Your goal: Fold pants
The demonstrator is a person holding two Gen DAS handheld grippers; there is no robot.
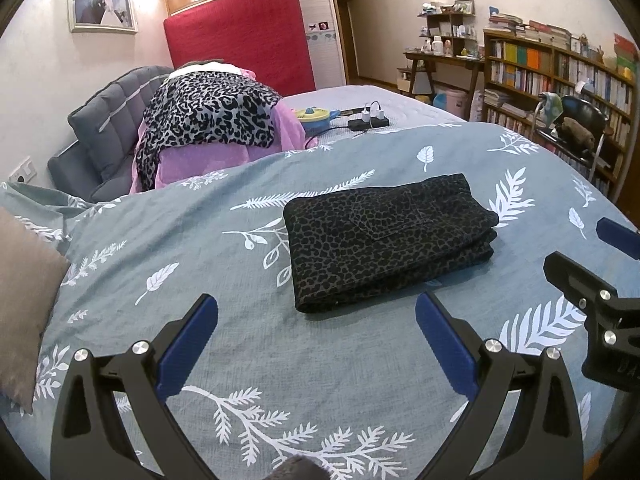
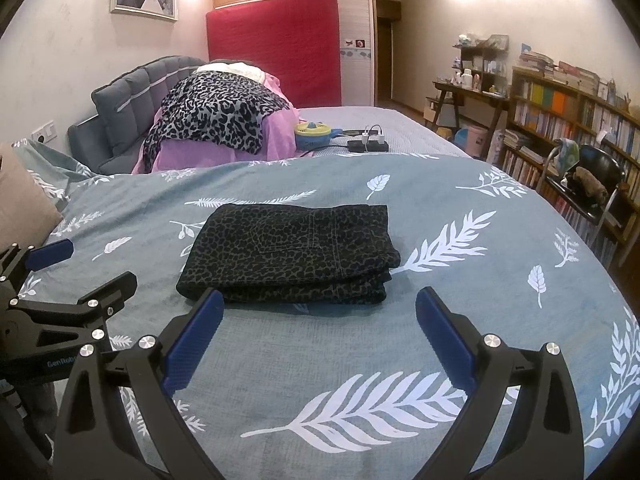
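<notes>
Both my left gripper (image 1: 316, 344) and right gripper (image 2: 320, 340) hung spread and empty near the folded pants (image 2: 292, 252); I judged any nudge might topple the layers.

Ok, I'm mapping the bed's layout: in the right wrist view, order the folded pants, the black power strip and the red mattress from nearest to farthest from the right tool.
1. Folded pants, just ahead of the open right tool on the leaf-print duvet.
2. Black power strip, farther up the bed, slightly right.
3. Red mattress, upright against the far wardrobe.
</notes>
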